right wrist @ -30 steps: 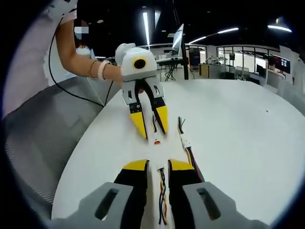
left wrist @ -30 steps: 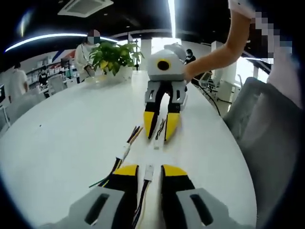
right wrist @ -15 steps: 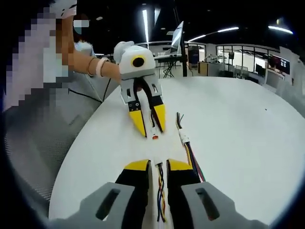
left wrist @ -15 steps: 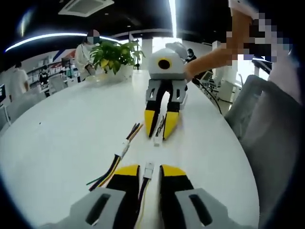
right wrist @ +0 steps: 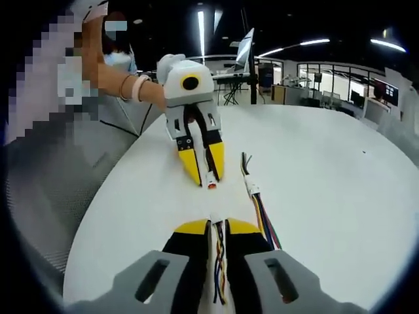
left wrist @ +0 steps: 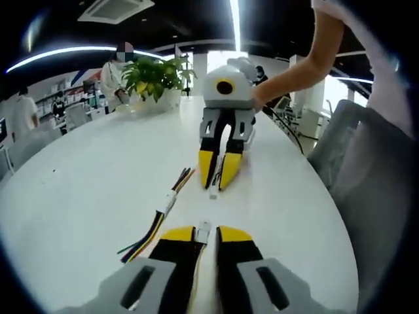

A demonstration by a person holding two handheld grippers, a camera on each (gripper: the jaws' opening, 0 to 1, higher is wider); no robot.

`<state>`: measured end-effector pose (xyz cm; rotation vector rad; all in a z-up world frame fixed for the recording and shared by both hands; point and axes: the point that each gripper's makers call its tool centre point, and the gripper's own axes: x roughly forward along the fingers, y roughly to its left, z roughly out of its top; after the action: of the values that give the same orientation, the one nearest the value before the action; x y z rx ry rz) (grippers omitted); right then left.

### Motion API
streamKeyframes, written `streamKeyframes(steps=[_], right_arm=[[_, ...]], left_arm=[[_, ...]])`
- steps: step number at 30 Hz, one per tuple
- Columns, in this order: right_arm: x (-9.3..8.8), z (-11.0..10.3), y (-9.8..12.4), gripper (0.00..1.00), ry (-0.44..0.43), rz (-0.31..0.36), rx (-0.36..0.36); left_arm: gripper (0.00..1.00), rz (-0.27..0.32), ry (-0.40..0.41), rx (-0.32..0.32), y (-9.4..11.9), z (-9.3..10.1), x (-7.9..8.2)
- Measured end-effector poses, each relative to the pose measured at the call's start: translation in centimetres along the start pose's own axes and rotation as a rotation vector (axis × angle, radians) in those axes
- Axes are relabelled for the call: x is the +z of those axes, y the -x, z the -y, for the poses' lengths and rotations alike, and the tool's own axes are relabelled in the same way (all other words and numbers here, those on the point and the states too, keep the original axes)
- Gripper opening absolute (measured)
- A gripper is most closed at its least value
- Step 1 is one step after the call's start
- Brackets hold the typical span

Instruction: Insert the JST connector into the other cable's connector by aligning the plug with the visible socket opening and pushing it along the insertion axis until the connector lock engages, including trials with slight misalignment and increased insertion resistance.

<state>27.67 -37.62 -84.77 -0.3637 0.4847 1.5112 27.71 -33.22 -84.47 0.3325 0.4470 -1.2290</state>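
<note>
- In the left gripper view, your left tool has its jaws nearly together on a cable, whose white connector sticks out just past the yellow tips.
- A spare cable with coloured wires lies on the white counter just to the left of it.
- Farther along the counter, your right tool points back at you, jaws narrowed around its own cable, with the plug at its tips, apart from the white connector.
- The right gripper view shows the same from the other side: the right tool is clamped on twisted wires.
- A potted plant stands near the counter's far edge.
</note>
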Motion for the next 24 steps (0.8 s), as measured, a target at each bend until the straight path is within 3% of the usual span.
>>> streamKeyframes(steps=[11,24], right_arm=[[0.0,0.0,0.0,0.04,-0.032,0.001,-0.004],[1.5,-0.3,0.1,0.03,-0.080,0.003,0.019]], left_arm=[[0.01,0.013,0.008,-0.010,-0.1,0.1,0.0],[0.00,-0.015,-0.004,-0.042,0.0,0.2,0.4]])
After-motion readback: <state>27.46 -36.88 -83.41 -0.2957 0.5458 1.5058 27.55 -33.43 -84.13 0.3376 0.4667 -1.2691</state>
